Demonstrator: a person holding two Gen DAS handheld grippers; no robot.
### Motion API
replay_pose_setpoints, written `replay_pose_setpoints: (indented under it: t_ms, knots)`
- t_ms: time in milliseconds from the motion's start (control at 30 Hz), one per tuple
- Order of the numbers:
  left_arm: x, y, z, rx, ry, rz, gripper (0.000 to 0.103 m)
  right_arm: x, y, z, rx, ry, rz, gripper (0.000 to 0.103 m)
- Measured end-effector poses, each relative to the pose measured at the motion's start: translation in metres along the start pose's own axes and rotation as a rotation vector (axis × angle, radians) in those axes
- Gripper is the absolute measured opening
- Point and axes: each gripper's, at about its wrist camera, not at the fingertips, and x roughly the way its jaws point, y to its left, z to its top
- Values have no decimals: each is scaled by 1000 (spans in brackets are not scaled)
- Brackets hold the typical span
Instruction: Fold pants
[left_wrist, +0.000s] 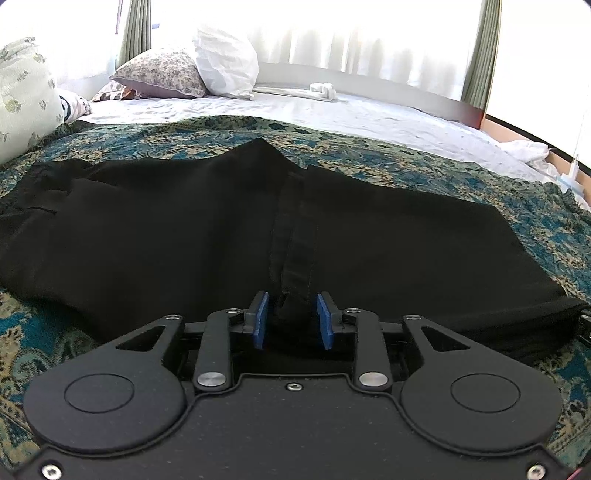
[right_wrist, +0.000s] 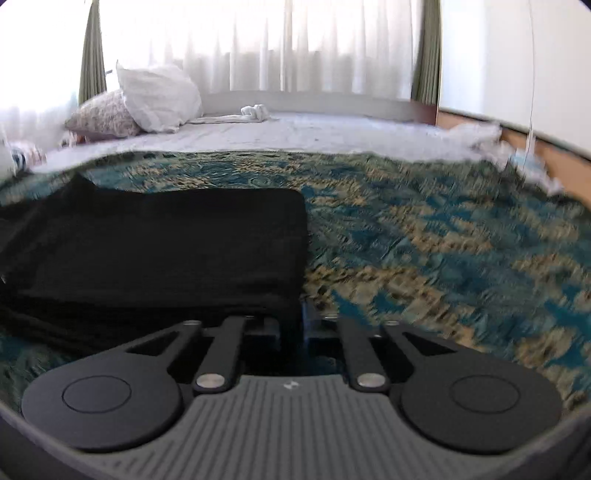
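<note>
The black pants (left_wrist: 184, 229) lie across the patterned bedspread (left_wrist: 406, 162) through the middle of both frames, seemingly doubled leg over leg, so the crosswise folds look still to come. The left gripper (left_wrist: 292, 319) has its blue fingers (left_wrist: 261, 321) narrowly apart around a seam ridge, not pressing it. Only the right wrist view shows the right gripper (right_wrist: 301, 326) pinched narrow on the pants' lower right corner, with bare bedspread beyond.

Blown-out window (left_wrist: 369, 40) glare — right-view blur
</note>
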Motion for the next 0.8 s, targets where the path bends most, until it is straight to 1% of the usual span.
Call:
replay_pose_setpoints:
  t_ms: [133,200,267,333,433,567,600,633,667,700,733,800]
  knots:
    - [-2,-17,-3,16,6,-30,29,-12,6,-3,-146,-78,-105,13]
    - [-2,-28,-6,20,12,-45,29,-15,6,-2,-183,-104,-144,13]
    - [-3,-42,-8,35,9,-57,29,-19,-1,2,-166,-113,-159,13]
    - [-3,-52,-9,35,20,-89,29,-22,-10,6,-156,-119,-184,13]
    - [-6,-70,-12,35,41,-163,29,-27,-28,7,-155,-117,-242,14]
    - [-13,-95,-20,58,76,-281,29,-34,-62,1,-118,-83,-313,15]
    - [-15,-100,-22,70,79,-296,29,-35,-70,-2,-116,-68,-330,18]
    - [-19,-106,-23,96,77,-302,29,-36,-76,-6,-117,-52,-339,38]
    - [-24,-110,-25,118,75,-297,29,-38,-81,-10,-122,-37,-337,43]
    - [-28,-112,-24,136,70,-288,30,-42,-83,-14,-129,-38,-340,56]
    - [-32,-110,-23,146,68,-291,32,-46,-83,-18,-141,-44,-349,64]
    - [-38,-98,-16,134,74,-314,34,-58,-81,-21,-162,-53,-336,70]
